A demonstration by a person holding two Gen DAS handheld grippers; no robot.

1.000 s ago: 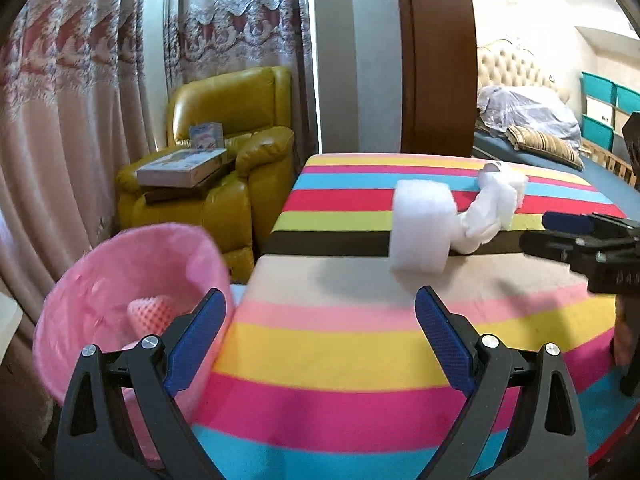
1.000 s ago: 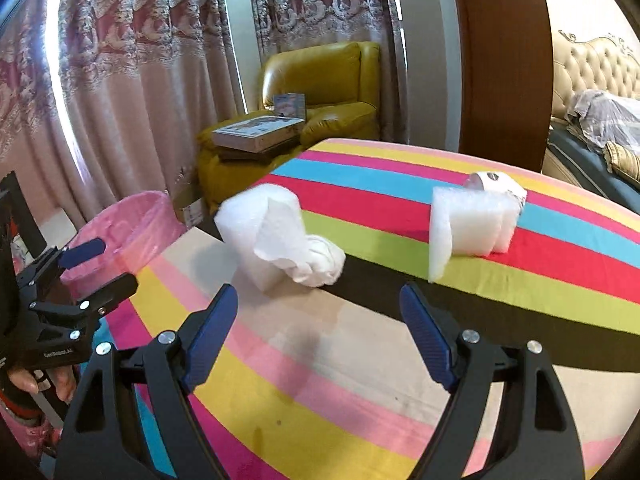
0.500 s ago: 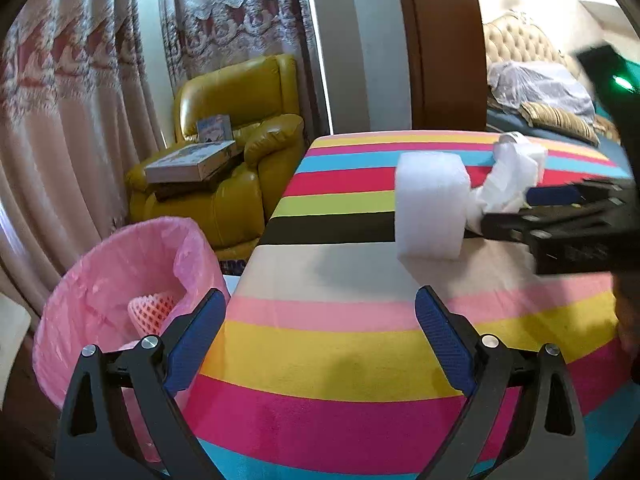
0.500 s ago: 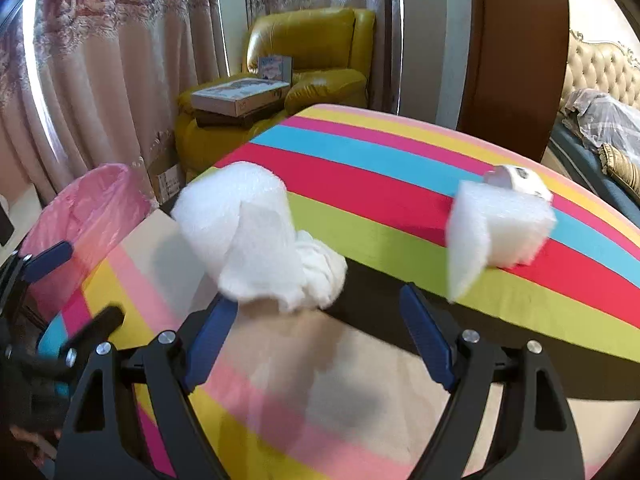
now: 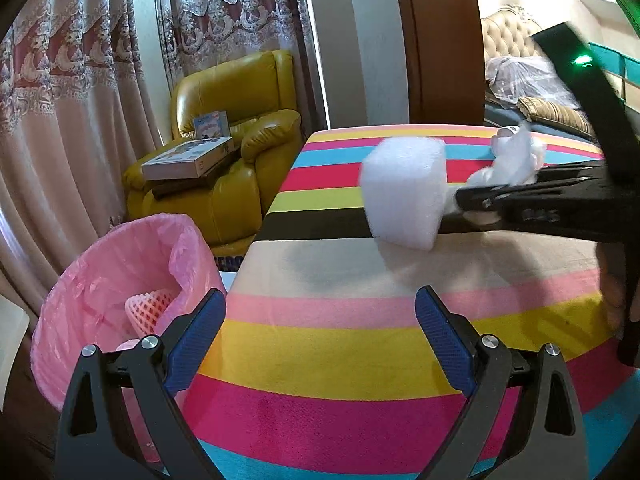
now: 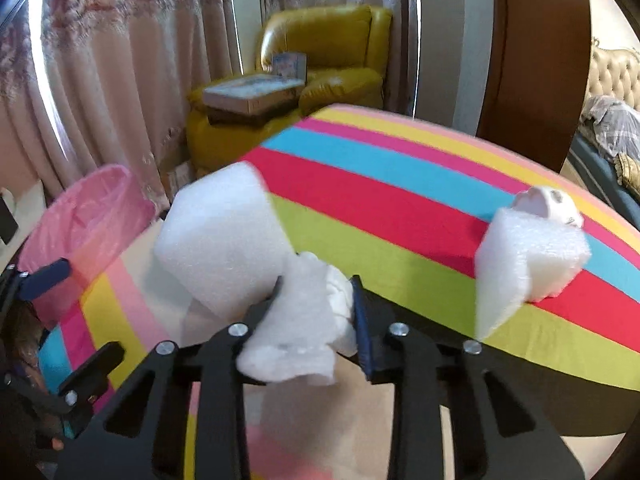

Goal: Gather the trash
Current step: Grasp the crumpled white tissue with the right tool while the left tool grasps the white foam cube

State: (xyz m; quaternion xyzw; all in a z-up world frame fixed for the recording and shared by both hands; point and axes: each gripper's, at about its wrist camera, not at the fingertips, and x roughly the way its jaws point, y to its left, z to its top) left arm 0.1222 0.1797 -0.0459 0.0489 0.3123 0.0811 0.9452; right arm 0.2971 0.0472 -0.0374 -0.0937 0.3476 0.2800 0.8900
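My right gripper (image 6: 318, 300) is shut on the crumpled tail of a white foam wrap (image 6: 224, 240), whose rolled end sticks out to the left; in the left wrist view this foam wrap (image 5: 404, 192) hangs from the right gripper (image 5: 464, 200) over the striped table. A second white foam piece (image 6: 528, 264) lies on the table to the right, with a small white object (image 6: 552, 204) behind it. A pink-lined trash bin (image 5: 108, 288) stands left of the table, holding a pink foam net (image 5: 150, 308). My left gripper (image 5: 316, 336) is open and empty at the table's near edge.
The striped tablecloth (image 5: 360, 340) covers the table. A yellow armchair (image 5: 236, 152) with boxes on it stands behind the bin, by pink curtains (image 5: 72, 120). A bed with pillows (image 5: 532, 92) is at the far right.
My right gripper moved forward and shut on the near foam wrap, which now looks lifted and tilted. The left gripper stayed open and shifted slightly.
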